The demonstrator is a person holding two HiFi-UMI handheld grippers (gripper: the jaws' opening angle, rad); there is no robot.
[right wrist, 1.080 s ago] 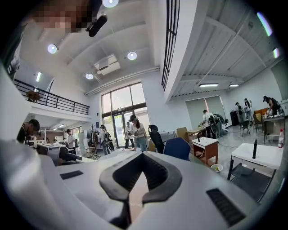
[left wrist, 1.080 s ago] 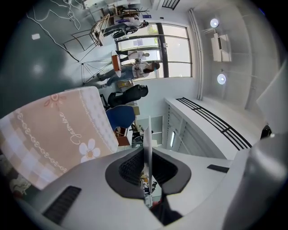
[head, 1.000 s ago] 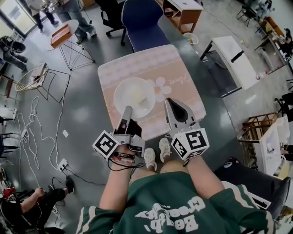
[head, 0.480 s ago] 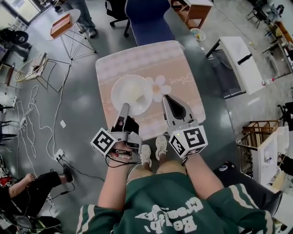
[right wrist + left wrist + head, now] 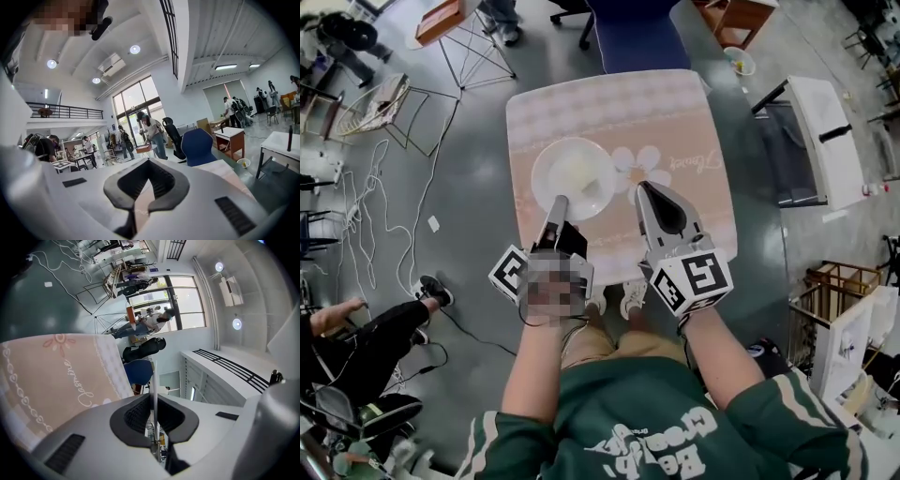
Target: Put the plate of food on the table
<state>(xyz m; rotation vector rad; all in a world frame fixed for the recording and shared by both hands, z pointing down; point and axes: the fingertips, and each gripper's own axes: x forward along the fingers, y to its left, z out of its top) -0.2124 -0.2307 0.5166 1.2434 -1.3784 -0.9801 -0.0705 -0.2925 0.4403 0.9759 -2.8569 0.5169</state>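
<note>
L claw on plate rim

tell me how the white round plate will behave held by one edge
Probably stiff: the white round plate looks flat though the left gripper pinches only its near rim. Held off-centre, it may tip or slip, and the pale food could slide.

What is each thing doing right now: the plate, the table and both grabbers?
Round white plate: carries pale food, rim pinched at its near edge.
Left gripper: jaws shut on the plate's rim.
Right gripper: jaws shut, empty.
Square pink-clothed table: plate over it; resting or not, unclear.
</note>
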